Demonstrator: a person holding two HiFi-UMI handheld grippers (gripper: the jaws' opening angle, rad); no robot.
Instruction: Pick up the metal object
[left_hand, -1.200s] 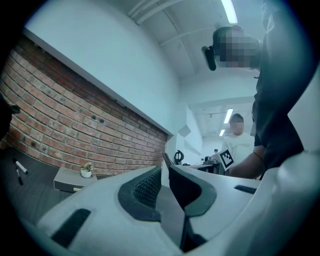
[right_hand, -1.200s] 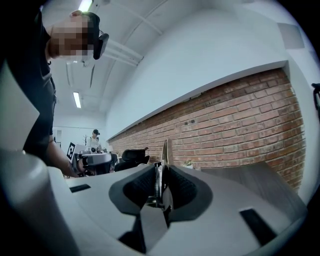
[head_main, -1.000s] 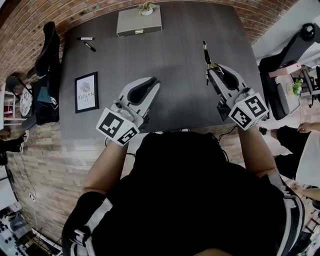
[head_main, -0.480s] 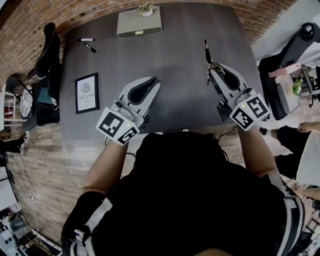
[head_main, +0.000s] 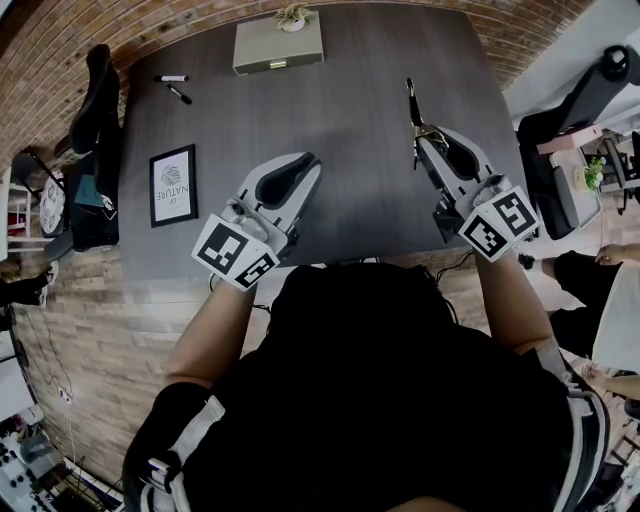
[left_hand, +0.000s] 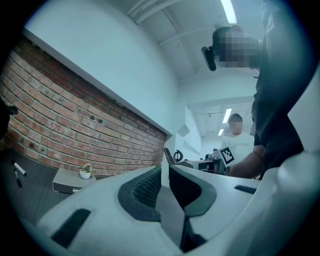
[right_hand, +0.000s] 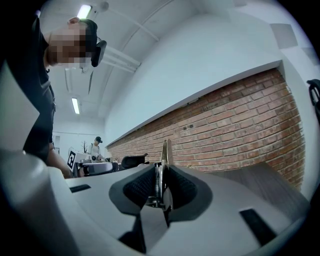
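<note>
Right of centre in the head view, the right gripper (head_main: 420, 141) reaches level over the dark table (head_main: 365, 90), its jaws clamped on the metal object (head_main: 410, 100). The object is a thin, dark-handled piece that juts past the fingertips toward the top of the frame, above the tabletop rather than lying on it. In the right gripper view the black ribbed pads (right_hand: 140, 189) press on it from both sides, and a narrow metal blade (right_hand: 164, 150) rises straight out of the grip against the brick wall.

Left of centre, the left gripper (head_main: 307, 166) is also held level over the table, well apart from the right one. Its own view shows the jaws (left_hand: 164, 172) drawn narrow but not touching — only a slim gap with nothing in it.

Along the table's left edge lies a black-framed print (head_main: 172, 184). Two markers (head_main: 176, 86) lie at the upper left corner. At the top centre sits a grey box (head_main: 279, 47) with a small potted plant (head_main: 293, 17) on its far edge.
</note>
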